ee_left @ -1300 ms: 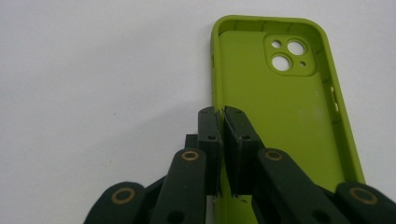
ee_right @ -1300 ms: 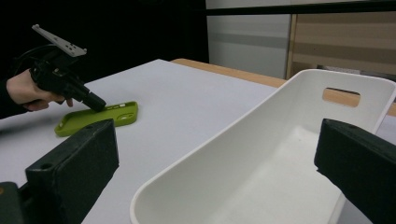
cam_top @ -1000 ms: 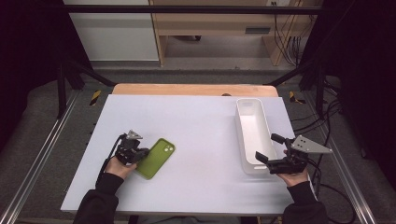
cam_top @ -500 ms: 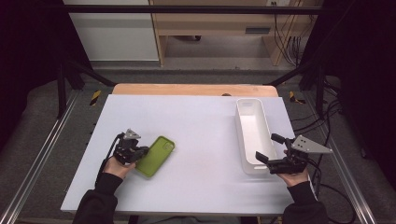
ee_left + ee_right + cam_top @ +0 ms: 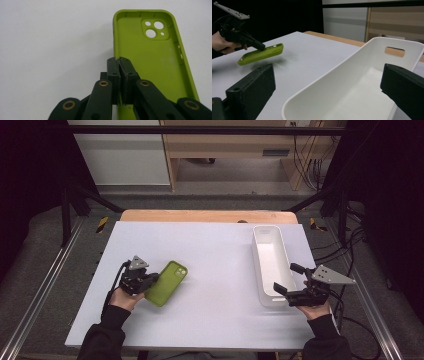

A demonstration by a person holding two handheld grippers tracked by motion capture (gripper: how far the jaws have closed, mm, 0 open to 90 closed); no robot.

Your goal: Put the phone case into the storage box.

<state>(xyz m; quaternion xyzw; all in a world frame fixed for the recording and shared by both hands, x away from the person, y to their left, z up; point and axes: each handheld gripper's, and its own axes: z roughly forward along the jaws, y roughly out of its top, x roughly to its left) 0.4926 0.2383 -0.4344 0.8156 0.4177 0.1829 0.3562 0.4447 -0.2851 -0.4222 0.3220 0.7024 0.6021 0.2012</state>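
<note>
Your left gripper (image 5: 150,281) stayed clamped on the side wall of the green case (image 5: 167,282) and lifted it off the table (image 5: 220,255), far end tilted up; the pick-up looked complete and the carry toward the bin (image 5: 270,265) could begin. Your right gripper (image 5: 290,279) waited with jaws spread at the bin's near end. The case was an empty shell, open side up, with camera cutouts at its far end.

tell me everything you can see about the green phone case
The phone case is lime green, looks like soft rubbery plastic, and is empty, its hollow side up with a camera cutout in one corner. The left gripper is shut on its side wall, holding it tilted just off the white table, left of the white bin.
</note>
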